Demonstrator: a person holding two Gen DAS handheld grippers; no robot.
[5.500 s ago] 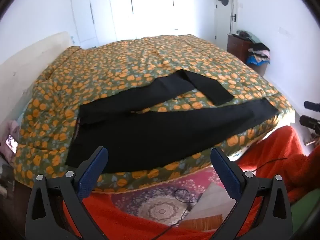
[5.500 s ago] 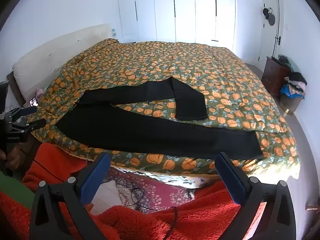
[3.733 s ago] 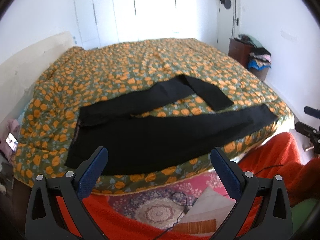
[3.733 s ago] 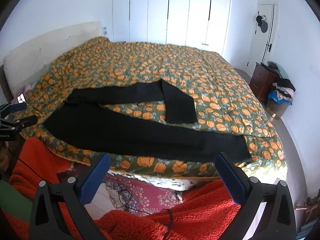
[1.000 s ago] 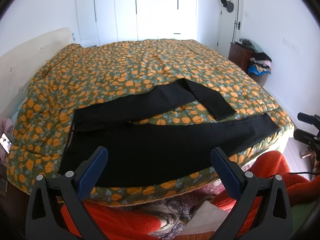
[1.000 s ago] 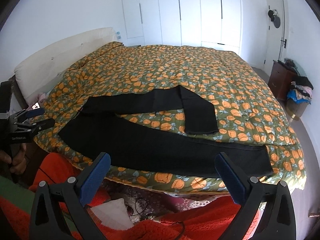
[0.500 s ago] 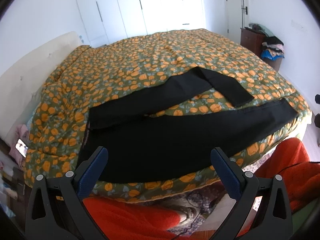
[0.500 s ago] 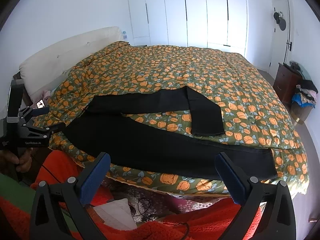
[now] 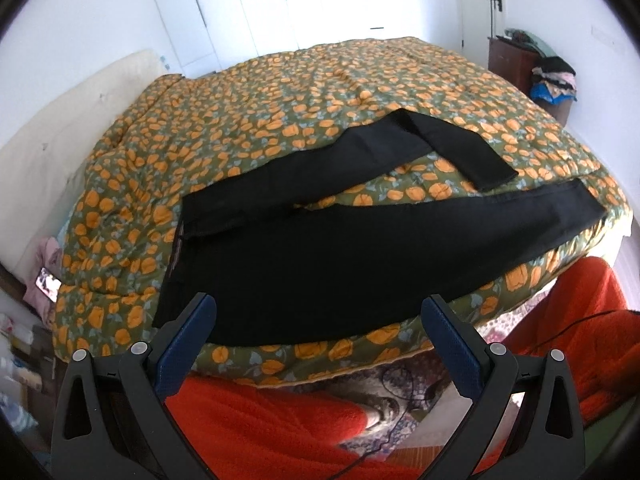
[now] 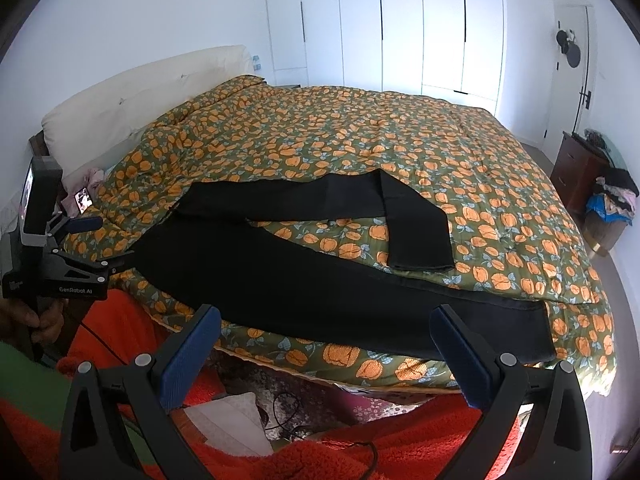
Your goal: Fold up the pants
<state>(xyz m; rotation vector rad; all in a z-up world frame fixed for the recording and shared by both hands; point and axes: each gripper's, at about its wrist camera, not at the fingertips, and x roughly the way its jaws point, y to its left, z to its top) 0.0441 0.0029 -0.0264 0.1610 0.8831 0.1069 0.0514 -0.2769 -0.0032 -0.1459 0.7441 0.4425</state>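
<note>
Both grippers, left (image 9: 318, 330) and right (image 10: 326, 340), hung wide and empty at lower frame; the pants' (image 9: 360, 256) kinked far leg wanted straightening first.

We are bringing the left gripper (image 9: 318, 312) in closer over the waist end of the black pants (image 9: 340, 264), and it is showing larger at the right wrist view's left edge (image 10: 94, 240).

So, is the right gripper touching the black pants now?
Apart. In the right wrist view the right gripper is open and held short of the bed, with the quilt edge showing between its fingers and the black pants.
</note>
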